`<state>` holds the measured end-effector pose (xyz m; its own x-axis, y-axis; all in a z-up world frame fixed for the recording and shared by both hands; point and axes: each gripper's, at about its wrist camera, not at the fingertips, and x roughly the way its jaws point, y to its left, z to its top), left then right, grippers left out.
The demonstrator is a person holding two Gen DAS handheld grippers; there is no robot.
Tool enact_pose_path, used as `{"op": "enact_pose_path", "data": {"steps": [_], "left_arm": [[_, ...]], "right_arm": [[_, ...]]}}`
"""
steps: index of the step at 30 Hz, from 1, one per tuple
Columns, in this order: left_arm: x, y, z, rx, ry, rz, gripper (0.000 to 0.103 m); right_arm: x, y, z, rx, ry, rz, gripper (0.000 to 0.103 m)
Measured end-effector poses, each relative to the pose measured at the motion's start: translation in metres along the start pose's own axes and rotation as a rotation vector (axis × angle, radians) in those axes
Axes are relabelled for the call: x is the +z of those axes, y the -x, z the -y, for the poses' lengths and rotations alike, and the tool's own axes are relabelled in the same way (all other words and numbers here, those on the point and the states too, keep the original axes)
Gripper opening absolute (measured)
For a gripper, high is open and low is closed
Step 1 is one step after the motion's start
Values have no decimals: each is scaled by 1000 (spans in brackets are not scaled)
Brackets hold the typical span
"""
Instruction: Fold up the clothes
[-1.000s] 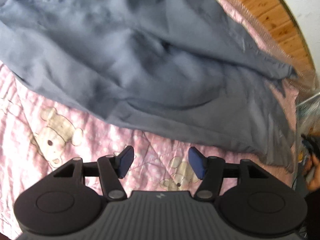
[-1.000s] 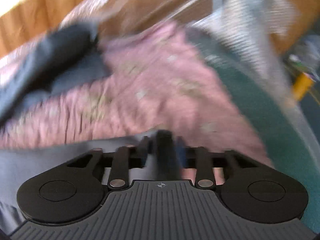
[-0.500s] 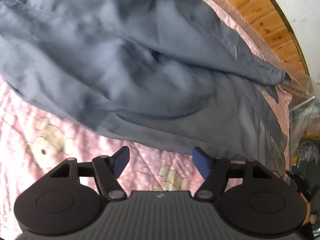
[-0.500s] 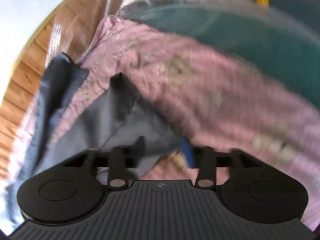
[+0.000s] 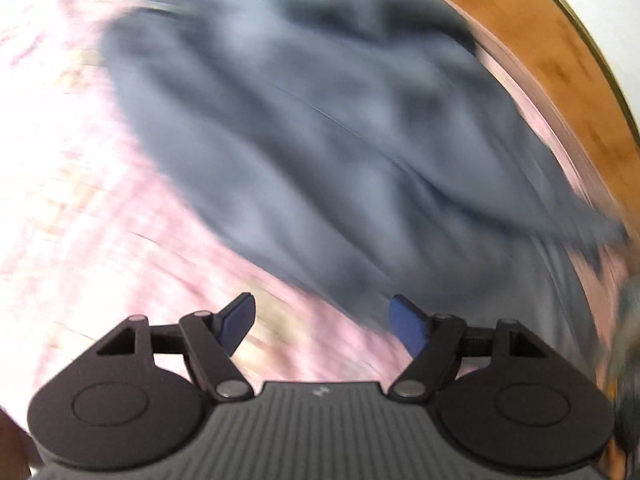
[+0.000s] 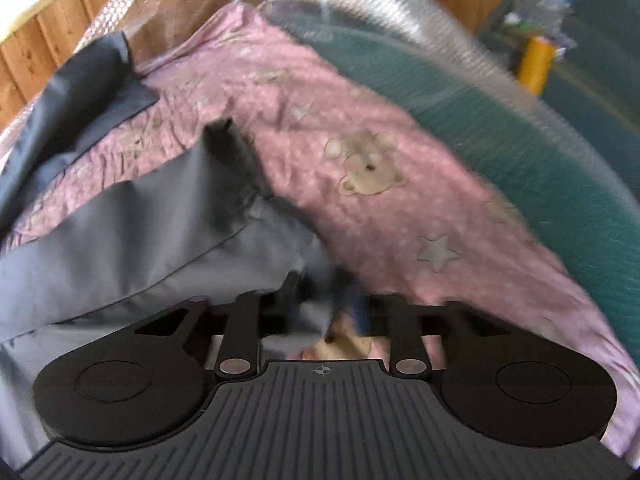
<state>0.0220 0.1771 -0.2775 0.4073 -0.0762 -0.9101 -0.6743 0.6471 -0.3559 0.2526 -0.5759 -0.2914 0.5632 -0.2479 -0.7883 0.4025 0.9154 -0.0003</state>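
No readable writing in either view; the only marks are a small pale emblem on the body of the left gripper (image 5: 322, 322) and a crosshair symbol on the body of the right gripper (image 6: 324, 308). Left wrist view is heavily motion-blurred: the grey garment (image 5: 320, 140) fills the field from 10 to 3 o'clock, spread over the pink bear-print blanket (image 5: 80, 200), with a wooden panel (image 5: 540, 40) at 1 o'clock. Left jaws stand wide apart with nothing between the blue pads (image 5: 238, 322); the garment's near edge lies just beyond the right-hand pad, and whether it touches cannot be told. Right wrist view is sharper and alone shows the garment's far end: a folded flap (image 6: 232, 148) at 11 o'clock, a separate dark leg or sleeve (image 6: 92, 92) at 10 o'clock, plus a green mattress edge (image 6: 540, 168) under clear plastic wrap (image 6: 420, 12) at 2 o'clock. Right jaws are narrow, and grey cloth is bunched between them at 12 o'clock, though blur there hides the exact contact.
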Motion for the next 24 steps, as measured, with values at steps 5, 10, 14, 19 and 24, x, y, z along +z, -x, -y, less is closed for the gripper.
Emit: {"op": "enact_pose_path", "data": {"steps": [5, 10, 14, 19, 24], "left_arm": [[62, 9, -64, 104, 211, 94, 78], [120, -6, -92, 192, 261, 80, 82], [143, -26, -94, 210, 236, 40, 81], [156, 0, -72, -98, 68, 151, 13], [122, 38, -128, -393, 6, 307, 14]], "right_arm": [[-35, 78, -93, 200, 129, 55, 49], [-95, 114, -243, 686, 444, -108, 62], [-154, 146, -344, 893, 796, -132, 82], [-225, 170, -431, 962, 1159, -155, 39], [-233, 178, -431, 936, 1095, -209, 0]]}}
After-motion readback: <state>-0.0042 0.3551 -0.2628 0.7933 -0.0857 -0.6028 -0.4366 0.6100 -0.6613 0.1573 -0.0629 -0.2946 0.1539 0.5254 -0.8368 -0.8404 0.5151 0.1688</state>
